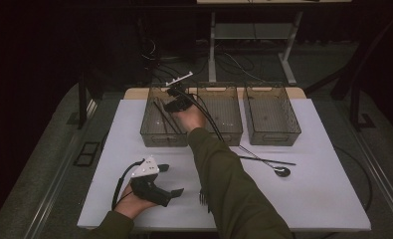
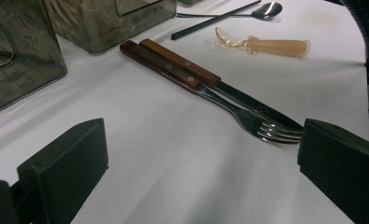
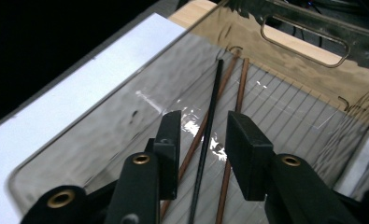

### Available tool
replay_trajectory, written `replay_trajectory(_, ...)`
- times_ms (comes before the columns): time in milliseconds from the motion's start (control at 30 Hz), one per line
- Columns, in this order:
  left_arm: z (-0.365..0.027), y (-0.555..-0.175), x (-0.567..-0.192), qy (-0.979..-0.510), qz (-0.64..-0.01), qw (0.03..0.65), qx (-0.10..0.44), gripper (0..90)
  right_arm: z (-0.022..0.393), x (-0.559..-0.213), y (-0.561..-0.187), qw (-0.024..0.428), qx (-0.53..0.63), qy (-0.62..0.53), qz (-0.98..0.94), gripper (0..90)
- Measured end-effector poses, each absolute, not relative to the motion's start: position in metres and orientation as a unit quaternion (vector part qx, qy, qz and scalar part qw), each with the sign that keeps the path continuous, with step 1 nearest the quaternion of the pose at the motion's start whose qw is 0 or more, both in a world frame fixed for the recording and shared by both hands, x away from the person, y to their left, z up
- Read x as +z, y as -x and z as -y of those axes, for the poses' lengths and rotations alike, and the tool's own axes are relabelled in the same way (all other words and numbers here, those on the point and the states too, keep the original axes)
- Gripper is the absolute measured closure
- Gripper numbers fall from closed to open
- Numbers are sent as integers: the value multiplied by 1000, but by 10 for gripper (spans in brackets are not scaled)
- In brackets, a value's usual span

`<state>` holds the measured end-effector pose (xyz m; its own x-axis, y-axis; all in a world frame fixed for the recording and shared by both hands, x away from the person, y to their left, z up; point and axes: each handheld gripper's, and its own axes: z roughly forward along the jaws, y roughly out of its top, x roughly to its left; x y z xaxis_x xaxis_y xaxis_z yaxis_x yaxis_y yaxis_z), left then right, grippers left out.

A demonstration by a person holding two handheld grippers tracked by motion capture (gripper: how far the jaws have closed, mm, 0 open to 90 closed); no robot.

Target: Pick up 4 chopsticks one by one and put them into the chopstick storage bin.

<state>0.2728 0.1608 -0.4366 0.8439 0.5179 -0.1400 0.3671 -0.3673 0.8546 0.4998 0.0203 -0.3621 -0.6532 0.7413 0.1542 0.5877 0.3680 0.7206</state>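
Fingers (image 3: 247, 154) of the right gripper (image 3: 202, 140) stand slightly apart around a black chopstick (image 3: 209, 135), gripping nothing

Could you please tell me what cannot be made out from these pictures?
- High view: the right arm hides most of the fork.
- Right gripper view: the black chopstick runs off the bottom edge; whether it lies flat in the bin is unclear.
- Left gripper view: the right finger covers the knife tip.

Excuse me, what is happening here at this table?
A person is sorting cutlery into clear bins. The right gripper is over the left bin, jaws apart, with a black chopstick lying loose between them beside two brown ones. The left gripper rests open on the table. A fork and a knife wait.
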Motion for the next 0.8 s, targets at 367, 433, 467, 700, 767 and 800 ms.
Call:
replay_trajectory(367,-162,-272,-436,-823,-267,495,77,0,31,-346,-469,70,432,-350,-828,511)
replay_trajectory(433,-162,-273,-437,-825,-266,493,77,0,42,-346,-461,66,441,-344,-826,498)
replay_trajectory(467,-162,-273,-437,-825,-268,492,76,0,47,-346,-458,63,447,-343,-824,488)
replay_trajectory(700,-161,-272,-438,-828,-266,487,77,0,80,-346,-437,56,463,-321,-824,446)
replay_trajectory(767,-160,-272,-438,-828,-266,487,77,0,88,-345,-432,56,468,-317,-823,417)
replay_trajectory(800,-160,-272,-439,-828,-267,487,79,0,92,-345,-429,58,470,-314,-823,406)
